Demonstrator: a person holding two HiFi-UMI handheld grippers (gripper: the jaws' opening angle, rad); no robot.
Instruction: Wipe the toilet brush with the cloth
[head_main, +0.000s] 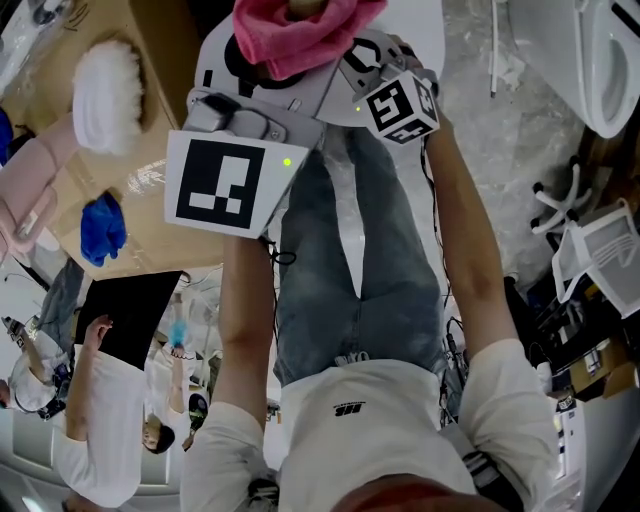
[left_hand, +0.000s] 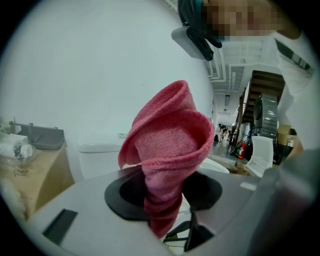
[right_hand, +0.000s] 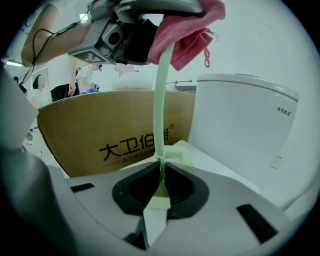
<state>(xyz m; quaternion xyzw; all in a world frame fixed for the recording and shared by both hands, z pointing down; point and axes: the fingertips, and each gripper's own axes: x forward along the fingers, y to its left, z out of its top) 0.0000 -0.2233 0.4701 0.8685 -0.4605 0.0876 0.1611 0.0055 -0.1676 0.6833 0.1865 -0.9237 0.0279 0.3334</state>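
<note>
The right hand-held gripper (right_hand: 161, 172) has its jaws pressed onto the lower end of the toilet brush (right_hand: 161, 112), pinching its thin, pale green shaft. The shaft rises straight up from the pads. The left hand-held gripper (left_hand: 162, 202) is clamped on a bunched fold of the pink cloth (left_hand: 170, 145), which flares out above its jaws like a cone.

In the right gripper view the top of the shaft disappears under the cloth, so the cloth is on the brush at its upper part. The brush head itself is not visible in any view.

I judge that the wipe is under way. To do it well:

- The right grip should stay firm and low so the slender shaft does not swing or bend.
- The left gripper should draw the cloth along the shaft in long strokes, with the loose fabric folded around it rather than brushing one side.
- Turning the shaft between strokes would bring the far side round.
- Too much sideways pressure could flex the shaft or pull it out of the pads.

Behind the brush stands a cardboard box (right_hand: 100, 132) printed with large dark characters, "大卫伯", then one partly hidden by the shaft and a ® mark. The line beneath is too small to read. The white toilet tank (right_hand: 240, 115) beside the box has a small label on its side, also illegible
</note>
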